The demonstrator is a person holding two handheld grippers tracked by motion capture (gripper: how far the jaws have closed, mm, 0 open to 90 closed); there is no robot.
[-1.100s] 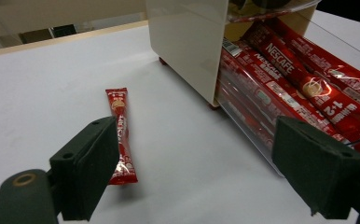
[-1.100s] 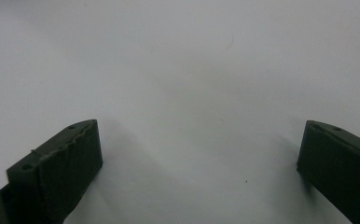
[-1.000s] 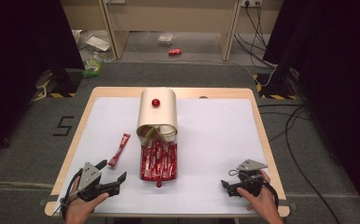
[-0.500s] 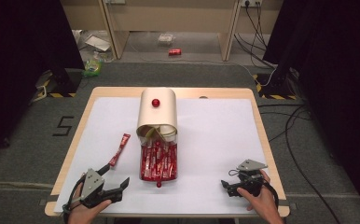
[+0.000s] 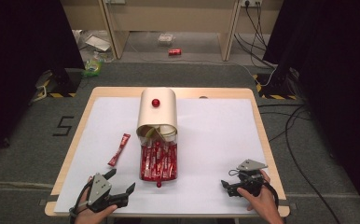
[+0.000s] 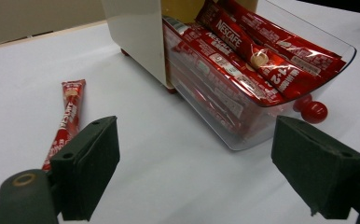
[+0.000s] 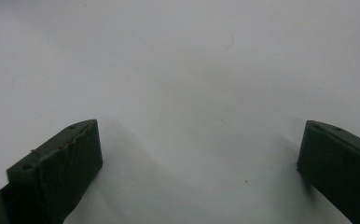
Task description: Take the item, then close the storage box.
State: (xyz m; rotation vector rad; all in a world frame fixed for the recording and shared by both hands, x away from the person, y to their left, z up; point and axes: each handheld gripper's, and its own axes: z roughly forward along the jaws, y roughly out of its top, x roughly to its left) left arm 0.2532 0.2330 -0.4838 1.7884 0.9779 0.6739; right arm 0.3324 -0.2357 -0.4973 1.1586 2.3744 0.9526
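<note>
At centre frame, dispenser (image 5: 157,111): cream box lying along the tabletop (image 5: 215,140), red knob on top, mouth toward the person.
Drawer (image 6: 280,79): clear tray pulled out of the box toward the lower frame, packed with red sachets (image 5: 158,159); it looks drawn out so the sticks can be reached from the front.
Drawer knob (image 6: 314,111): red ball at the tray's front, touching the tabletop.
Loose stick (image 5: 119,150): one sachet lying alone left of the drawer, apart from it, slanted; probably the next thing to pick up.
Left hand-held gripper (image 5: 117,189): lower left of the high view, jaws spread wide and empty; its own view looks between stick and drawer, so it seems lined up for a reach to either.
Right hand-held gripper (image 5: 229,186): lower right, low over bare white tabletop, jaws wide apart, holding nothing; it appears parked clear of the work.
Risk: thin flat stick may slide under a jaw rather than lift.
</note>
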